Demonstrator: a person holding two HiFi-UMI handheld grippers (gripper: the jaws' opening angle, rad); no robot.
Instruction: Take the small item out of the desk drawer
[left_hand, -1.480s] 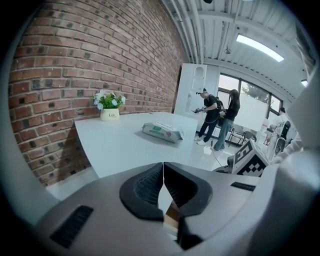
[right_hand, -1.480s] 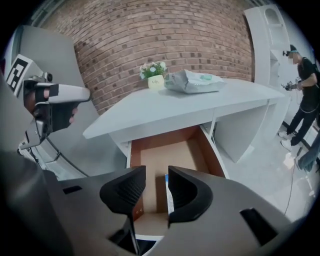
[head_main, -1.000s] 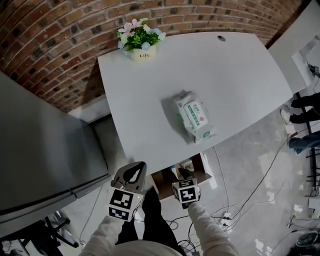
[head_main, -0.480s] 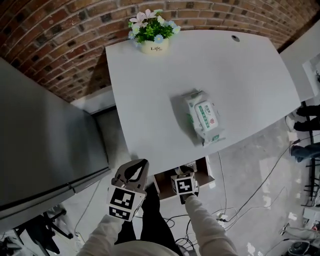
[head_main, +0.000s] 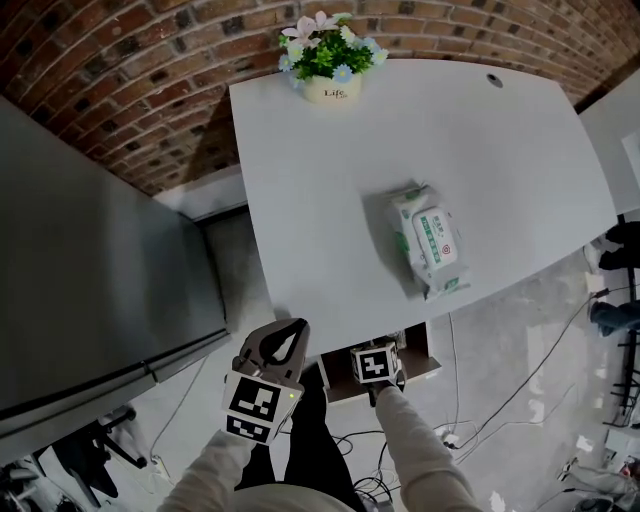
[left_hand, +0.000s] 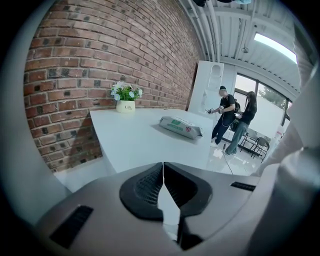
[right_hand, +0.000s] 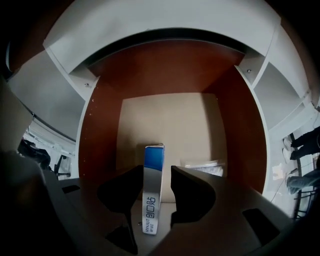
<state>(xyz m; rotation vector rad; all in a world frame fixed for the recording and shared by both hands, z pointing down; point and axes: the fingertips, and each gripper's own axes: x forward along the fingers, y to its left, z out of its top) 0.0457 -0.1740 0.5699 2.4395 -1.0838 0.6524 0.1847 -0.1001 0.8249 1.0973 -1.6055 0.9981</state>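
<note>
The open desk drawer (right_hand: 170, 117) has a red-brown inside and a pale floor. A small blue and white box (right_hand: 152, 187) stands on edge in it. My right gripper (right_hand: 157, 172) straddles that box with its jaws opening. The left jaw is close against the box and a gap shows at the right jaw. In the head view the right gripper (head_main: 374, 350) reaches into the drawer (head_main: 425, 366) under the desk's near edge. My left gripper (head_main: 293, 328) hovers left of the drawer, shut and empty (left_hand: 163, 166).
A clear packet (right_hand: 202, 166) lies in the drawer to the right of the box. On the white desk (head_main: 320, 200) are a pack of wipes (head_main: 431, 240) and a flower pot (head_main: 329, 62). A grey cabinet (head_main: 90, 260) stands at the left. Cables (head_main: 500, 400) run across the floor.
The head view has drifted, so the desk sits further right in the picture. The right gripper's cube has edged closer under the desk edge. The left gripper holds its place.
</note>
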